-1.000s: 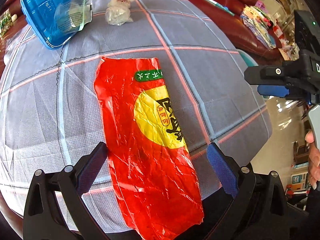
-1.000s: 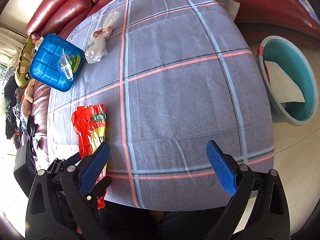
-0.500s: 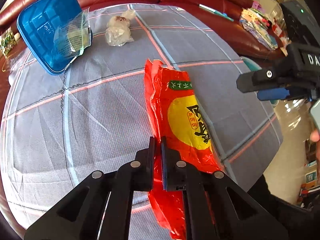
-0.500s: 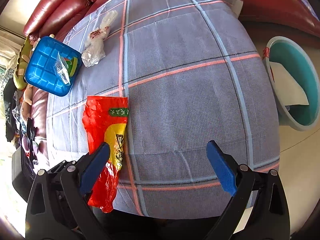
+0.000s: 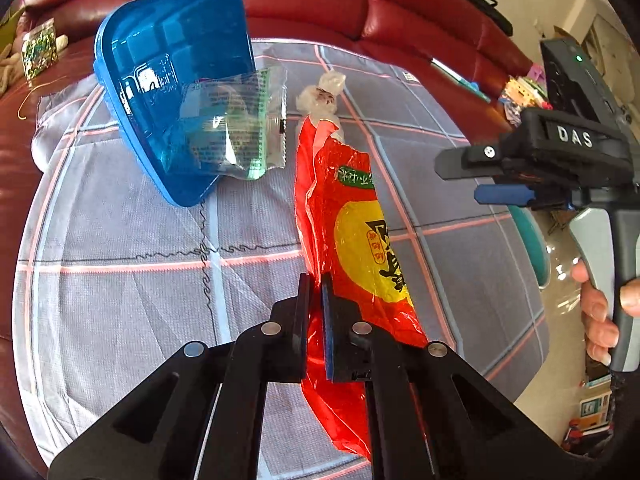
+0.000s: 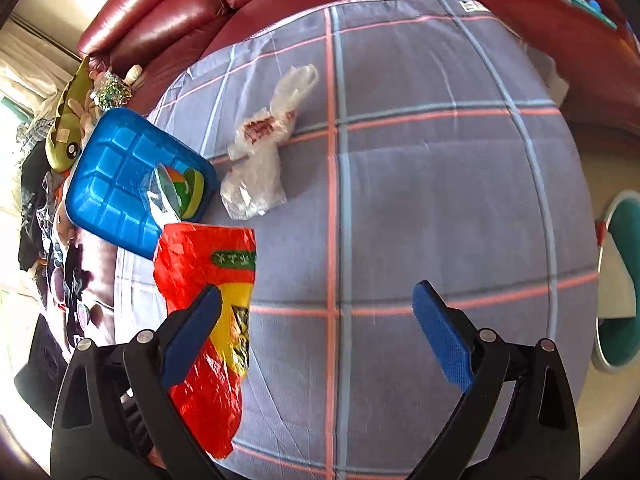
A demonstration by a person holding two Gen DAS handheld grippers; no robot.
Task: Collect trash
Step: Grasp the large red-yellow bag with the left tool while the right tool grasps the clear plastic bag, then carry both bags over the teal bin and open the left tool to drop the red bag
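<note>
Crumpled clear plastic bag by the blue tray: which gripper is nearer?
Left, though only slightly. The left gripper holds the red wrapper just short of the clear plastic bag; the right gripper hovers open, farther back.

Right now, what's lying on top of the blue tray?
On the blue tray lies a clear plastic wrapper with green print, overhanging the tray's near edge. In the right wrist view the red bag covers the tray's near corner, so anything there is hidden.

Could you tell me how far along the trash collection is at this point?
Done: paper already lies in the teal bin. In hand: the left gripper is shut on the red wrapper. Left: the clear bag on the cloth and the clear packet on the blue lid. The right gripper is open, empty.
</note>
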